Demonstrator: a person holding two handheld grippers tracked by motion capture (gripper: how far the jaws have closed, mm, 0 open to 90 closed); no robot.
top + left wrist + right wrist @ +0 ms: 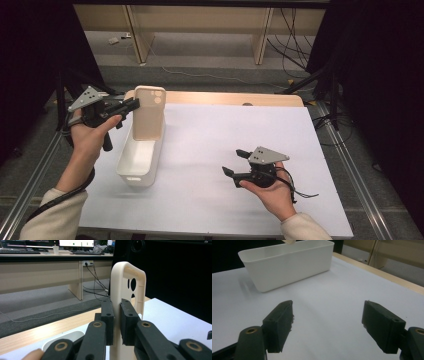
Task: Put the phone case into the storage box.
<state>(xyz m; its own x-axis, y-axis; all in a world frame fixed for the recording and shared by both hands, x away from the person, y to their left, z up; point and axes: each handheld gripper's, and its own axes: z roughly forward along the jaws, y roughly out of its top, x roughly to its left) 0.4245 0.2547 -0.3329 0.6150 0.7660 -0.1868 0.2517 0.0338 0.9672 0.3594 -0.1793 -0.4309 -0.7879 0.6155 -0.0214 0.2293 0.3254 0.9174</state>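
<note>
A cream phone case [149, 112] stands upright over the far end of a white oblong bin [138, 160]. My left gripper [134, 104] is shut on the case's left edge. In the left gripper view the two black pads [108, 315] pinch the case [125, 282] by its side wall, camera cut-outs facing right. My right gripper [232, 162] hovers open over the white table sheet [225, 135], right of the bin, with nothing between its jaws [328, 322]. The bin [287, 262] lies ahead of it in the right gripper view, with the case's lower tip [289, 241] above it.
The white sheet covers a wooden table whose far edge [235, 97] shows. Metal frame rails [350, 170] run along both sides. Desk legs and loose cables [290, 45] lie on the floor beyond the table.
</note>
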